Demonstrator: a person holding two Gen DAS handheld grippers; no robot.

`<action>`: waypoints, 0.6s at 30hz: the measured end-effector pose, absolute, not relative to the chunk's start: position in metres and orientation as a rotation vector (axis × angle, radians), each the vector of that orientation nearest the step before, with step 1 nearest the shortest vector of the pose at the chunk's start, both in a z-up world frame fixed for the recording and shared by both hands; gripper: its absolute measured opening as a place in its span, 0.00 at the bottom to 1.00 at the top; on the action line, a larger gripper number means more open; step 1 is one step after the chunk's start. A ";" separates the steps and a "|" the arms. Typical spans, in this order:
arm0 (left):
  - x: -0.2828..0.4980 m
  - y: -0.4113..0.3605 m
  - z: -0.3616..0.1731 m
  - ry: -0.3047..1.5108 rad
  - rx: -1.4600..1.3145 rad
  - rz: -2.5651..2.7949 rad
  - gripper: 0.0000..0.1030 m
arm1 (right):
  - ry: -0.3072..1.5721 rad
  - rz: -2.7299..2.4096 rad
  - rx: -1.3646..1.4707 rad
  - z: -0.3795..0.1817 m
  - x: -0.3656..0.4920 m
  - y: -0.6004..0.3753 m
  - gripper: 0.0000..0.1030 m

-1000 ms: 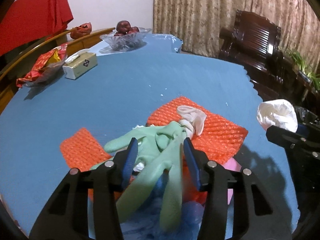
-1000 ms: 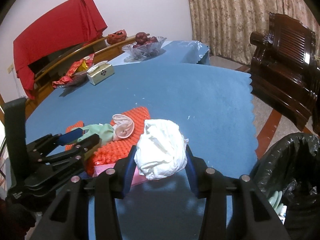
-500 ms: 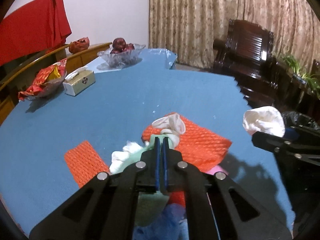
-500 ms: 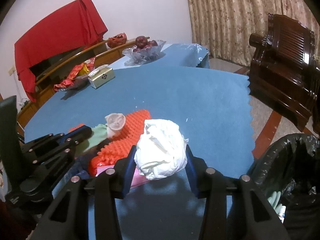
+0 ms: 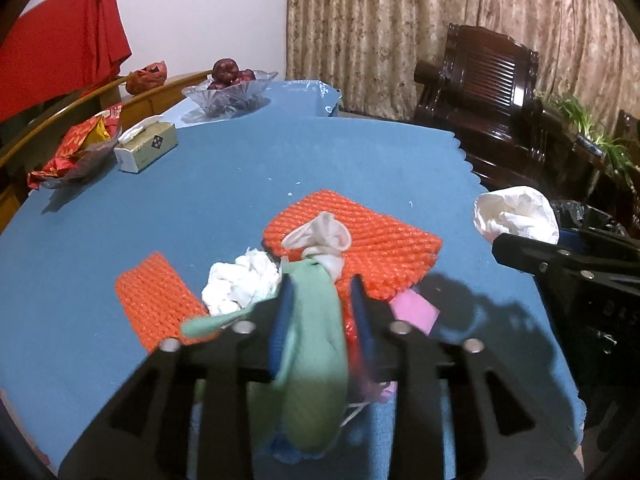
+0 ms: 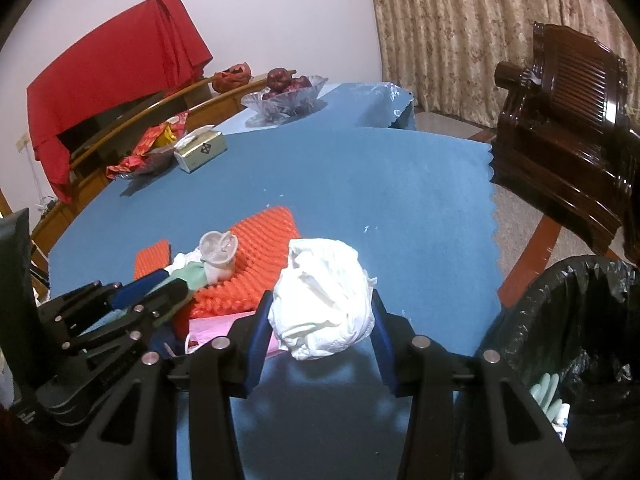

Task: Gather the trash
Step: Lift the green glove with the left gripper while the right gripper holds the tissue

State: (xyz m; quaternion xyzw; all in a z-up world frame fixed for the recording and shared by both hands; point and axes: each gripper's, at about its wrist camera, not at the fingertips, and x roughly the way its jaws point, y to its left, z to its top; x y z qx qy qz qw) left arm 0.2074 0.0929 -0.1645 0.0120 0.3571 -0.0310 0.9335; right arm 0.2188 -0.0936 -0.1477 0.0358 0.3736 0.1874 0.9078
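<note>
Since before, left gripper (image 5: 320, 316) jaws have just been opening around the green glove (image 5: 316, 344) — it may slip; right gripper (image 6: 320, 320) clamps the white wad (image 6: 324, 300).

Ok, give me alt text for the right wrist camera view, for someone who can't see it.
The right gripper holds a crumpled white paper wad above a blue tablecloth, with a black-lined trash bin at lower right. To its left, the left gripper reaches into a pile with a green glove on orange foam netting.
</note>
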 end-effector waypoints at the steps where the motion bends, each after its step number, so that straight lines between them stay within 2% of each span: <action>1: 0.208 0.092 -0.166 0.735 0.033 -0.058 0.34 | 0.772 0.386 0.075 -0.149 0.219 -0.094 0.44; 3: 0.210 0.089 -0.169 0.749 0.058 -0.040 0.33 | 0.775 0.383 0.078 -0.151 0.219 -0.094 0.44; 4: 0.211 0.089 -0.171 0.754 0.063 -0.037 0.29 | 0.775 0.382 0.078 -0.151 0.219 -0.095 0.44; 6: 0.211 0.089 -0.173 0.759 0.075 -0.022 0.15 | 0.774 0.381 0.079 -0.151 0.218 -0.096 0.44; 8: 0.210 0.091 -0.171 0.749 0.073 -0.013 0.10 | 0.771 0.379 0.082 -0.151 0.217 -0.099 0.44; 18: 0.184 0.089 -0.125 0.627 0.030 -0.017 0.09 | 0.723 0.383 0.090 -0.131 0.207 -0.107 0.44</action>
